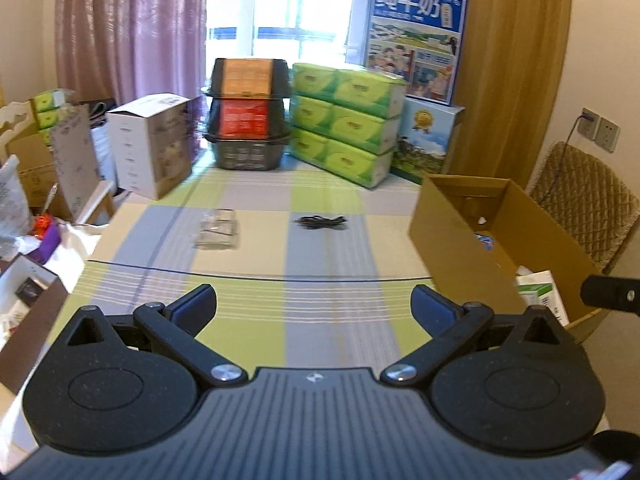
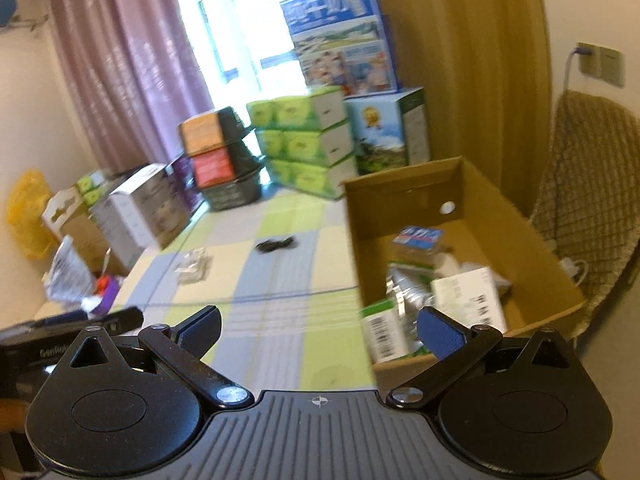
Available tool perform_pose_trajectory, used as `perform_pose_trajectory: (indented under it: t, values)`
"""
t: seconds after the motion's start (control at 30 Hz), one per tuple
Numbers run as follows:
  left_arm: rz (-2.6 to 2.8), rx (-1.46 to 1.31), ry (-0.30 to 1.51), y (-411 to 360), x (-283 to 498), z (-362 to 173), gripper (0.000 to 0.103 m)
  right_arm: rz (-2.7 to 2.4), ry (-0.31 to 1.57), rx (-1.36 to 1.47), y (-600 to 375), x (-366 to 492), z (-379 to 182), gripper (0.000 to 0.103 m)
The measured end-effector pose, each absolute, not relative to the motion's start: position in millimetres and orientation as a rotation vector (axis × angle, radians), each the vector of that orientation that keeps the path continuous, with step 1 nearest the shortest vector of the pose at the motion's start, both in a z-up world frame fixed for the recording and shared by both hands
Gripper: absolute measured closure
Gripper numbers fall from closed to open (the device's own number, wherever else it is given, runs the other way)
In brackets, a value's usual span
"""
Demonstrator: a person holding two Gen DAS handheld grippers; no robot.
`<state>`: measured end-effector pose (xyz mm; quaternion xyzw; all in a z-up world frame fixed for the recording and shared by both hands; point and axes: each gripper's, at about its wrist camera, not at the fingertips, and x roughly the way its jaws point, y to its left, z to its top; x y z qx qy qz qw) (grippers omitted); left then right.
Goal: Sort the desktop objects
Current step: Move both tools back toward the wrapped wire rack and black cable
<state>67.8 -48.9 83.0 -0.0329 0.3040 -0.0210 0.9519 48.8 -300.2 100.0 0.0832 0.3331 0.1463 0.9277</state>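
While two loose items remain on the tablecloth, sorting looks only partly done: a black cable bundle lies mid-table, and a clear plastic packet lies to its left, apart from it. Cardboard box stands at the right edge, open-topped, already holding several cartons and a foil pouch.

Left gripper: fingers spread wide, nothing between them, held above the near table and aimed between the two items. Right gripper: also wide and empty, near the box's near-left corner. Right view is blurred.

Judgement, next step: take the cable or the packet. For the cable, come down over the middle of the bundle so loops do not trail. The packet is flat and slick; pinch an edge, not the face. Lift clear of the box's left wall before crossing over it.

Surroundings: green tissue packs, stacked dark baskets, a white carton and milk cartons line the far side, well apart from both items. Path across the cloth looks open; box wall is the only obstacle.
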Motion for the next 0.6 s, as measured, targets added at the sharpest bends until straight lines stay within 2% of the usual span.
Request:
perform_pose_trajectory:
  t: [0.6]
  values:
    - [0.089, -0.105, 0.639, 50, 71, 67, 0.001, 0.403, 0.751, 0.069, -214, 73, 61, 0.002]
